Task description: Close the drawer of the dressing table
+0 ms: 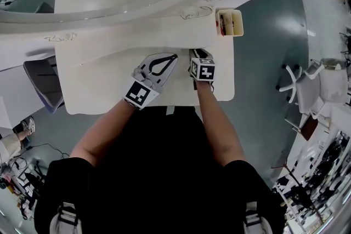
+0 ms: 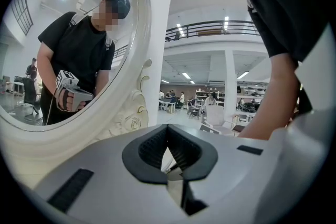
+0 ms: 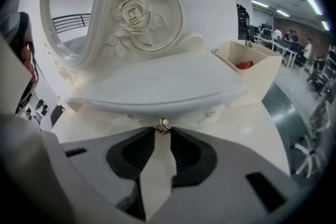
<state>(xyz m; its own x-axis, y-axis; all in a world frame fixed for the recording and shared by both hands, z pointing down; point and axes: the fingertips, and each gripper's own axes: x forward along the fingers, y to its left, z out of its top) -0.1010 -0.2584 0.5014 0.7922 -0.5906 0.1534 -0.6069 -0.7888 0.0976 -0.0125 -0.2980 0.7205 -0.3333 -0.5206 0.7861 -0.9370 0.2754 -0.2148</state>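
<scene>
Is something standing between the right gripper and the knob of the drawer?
Nothing visible does. The right gripper has its jaws closed on the small metal knob of the drawer front. The beige box stands apart to the right, out of the way.

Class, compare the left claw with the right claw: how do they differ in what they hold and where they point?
The right claw pinches the small metal knob of the drawer; the left claw is shut on nothing. The right claw points straight at the drawer front, while the left claw is tilted and faces upward beside the mirror. Both are above the white table.
</scene>
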